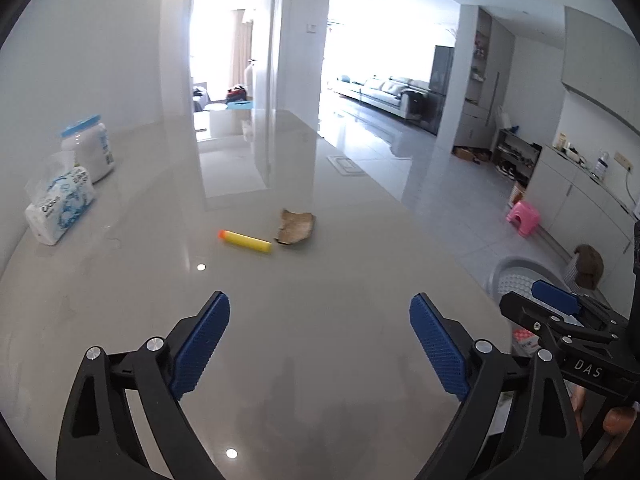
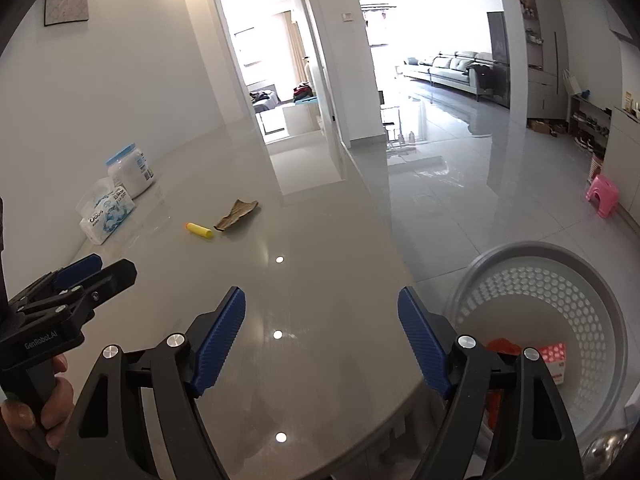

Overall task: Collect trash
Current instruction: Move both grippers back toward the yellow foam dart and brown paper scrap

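Observation:
A yellow foam dart with an orange tip lies on the glossy grey table. Beside it on the right lies a crumpled brown scrap. My left gripper hovers over the table short of both, jaws wide open and empty. My right gripper is also open and empty, near the table's right edge. A grey perforated basket stands on the floor to the right, with red and pink packaging inside.
A tissue pack and a white jar with a blue lid stand at the table's left by the wall. A pink stool is on the tiled floor. A hand grips the left gripper's handle.

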### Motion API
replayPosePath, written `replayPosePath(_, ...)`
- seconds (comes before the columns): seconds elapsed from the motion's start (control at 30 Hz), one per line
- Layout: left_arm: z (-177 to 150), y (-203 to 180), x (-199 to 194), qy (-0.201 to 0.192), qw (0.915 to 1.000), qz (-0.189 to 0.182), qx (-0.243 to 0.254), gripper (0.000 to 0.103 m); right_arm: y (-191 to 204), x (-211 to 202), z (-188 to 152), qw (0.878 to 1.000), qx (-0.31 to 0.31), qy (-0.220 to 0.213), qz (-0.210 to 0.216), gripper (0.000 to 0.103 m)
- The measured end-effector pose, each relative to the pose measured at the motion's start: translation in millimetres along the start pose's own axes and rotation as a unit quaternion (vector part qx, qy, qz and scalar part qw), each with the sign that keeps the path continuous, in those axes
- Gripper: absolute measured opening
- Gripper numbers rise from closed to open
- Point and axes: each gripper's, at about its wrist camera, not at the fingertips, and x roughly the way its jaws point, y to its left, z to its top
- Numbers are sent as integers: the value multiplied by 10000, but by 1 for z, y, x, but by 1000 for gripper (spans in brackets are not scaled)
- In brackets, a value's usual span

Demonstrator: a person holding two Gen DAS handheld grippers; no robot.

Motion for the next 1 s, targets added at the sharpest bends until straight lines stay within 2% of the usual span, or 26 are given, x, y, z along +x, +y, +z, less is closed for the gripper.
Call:
replayPosePath(0.47,15,85,30,-34,9961,774,-432,91,58,86,42,9977,-463,343,351,77)
replayPosePath(0.63,15,111,41,47,9938,854,-711,91,79,125,58,9963,-566,506,401,77)
replayPosePath(0.8,12,121,44,112,9917,887,-919,91,96,160,71,9952,-627,687,292,77)
replayPosePath(1.0,12,126,39,10,9895,1050,-994,91,107,199,84,9944,-543,896,134,77)
